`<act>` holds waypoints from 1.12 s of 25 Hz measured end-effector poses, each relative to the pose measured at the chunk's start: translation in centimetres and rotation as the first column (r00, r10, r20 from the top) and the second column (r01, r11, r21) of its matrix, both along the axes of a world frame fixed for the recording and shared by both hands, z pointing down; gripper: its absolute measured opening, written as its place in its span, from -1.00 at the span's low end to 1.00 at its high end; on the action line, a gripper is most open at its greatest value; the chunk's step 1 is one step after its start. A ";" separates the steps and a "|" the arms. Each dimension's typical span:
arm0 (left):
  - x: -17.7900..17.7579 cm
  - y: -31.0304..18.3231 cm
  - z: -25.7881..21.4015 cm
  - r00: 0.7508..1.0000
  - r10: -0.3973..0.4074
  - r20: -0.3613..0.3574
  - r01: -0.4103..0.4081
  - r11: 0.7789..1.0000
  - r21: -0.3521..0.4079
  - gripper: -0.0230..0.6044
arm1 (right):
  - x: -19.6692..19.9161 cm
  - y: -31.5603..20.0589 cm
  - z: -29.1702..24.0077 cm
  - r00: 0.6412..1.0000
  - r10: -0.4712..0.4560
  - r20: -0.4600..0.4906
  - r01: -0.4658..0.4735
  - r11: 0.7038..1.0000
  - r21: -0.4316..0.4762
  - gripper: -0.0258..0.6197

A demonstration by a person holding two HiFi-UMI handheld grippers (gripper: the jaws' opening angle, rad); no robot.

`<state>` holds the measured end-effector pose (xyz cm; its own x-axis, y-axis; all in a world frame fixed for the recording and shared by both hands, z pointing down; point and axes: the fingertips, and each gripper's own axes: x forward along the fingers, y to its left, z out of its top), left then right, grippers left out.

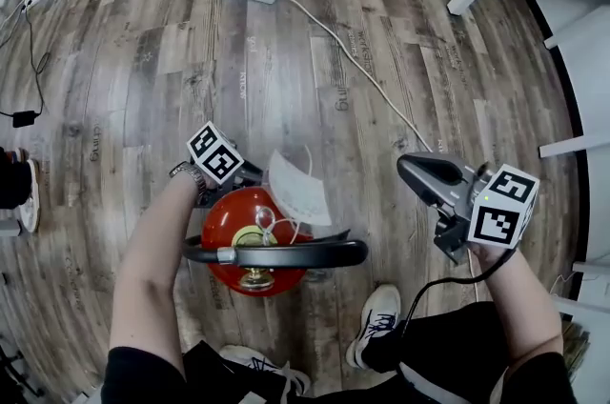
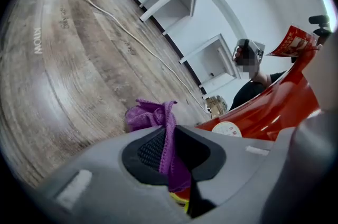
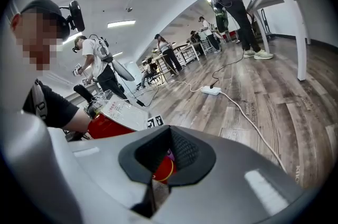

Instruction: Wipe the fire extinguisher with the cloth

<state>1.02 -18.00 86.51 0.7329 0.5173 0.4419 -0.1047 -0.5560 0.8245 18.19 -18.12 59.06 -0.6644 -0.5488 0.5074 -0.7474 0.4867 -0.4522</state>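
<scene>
**Lower centre of the head view: extinguisher wipe, judged barely begun**

Item: fire extinguisher [image 1: 221, 221], red, upright on the wood floor [image 1: 286, 78], seen from above. The left gripper [image 1: 246, 175] is clenched on a purple cloth [image 2: 158, 117] just beside the cylinder's upper left; contact cannot be confirmed. Nearly all wiping is judged outstanding. The right gripper [image 1: 410, 171] is closed on nothing, well to the right. The cloth is shown only in the left gripper view. The black handle [image 1: 276, 252] and paper tag [image 1: 297, 188] are shown plainly in the head view.
</scene>
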 end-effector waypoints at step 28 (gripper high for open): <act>-10.2 -2.9 -31.3 0.589 -0.411 -0.696 0.392 0.898 -0.198 -0.78 | -2.6 -1.8 -6.7 0.993 0.075 0.095 -0.091 0.980 0.176 -0.90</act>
<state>-9.21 -20.87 55.25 0.9467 0.0944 -0.3081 0.3031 -0.5856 0.7518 15.61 -19.93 52.38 -0.6502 -0.6807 0.3375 -0.7500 0.5041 -0.4282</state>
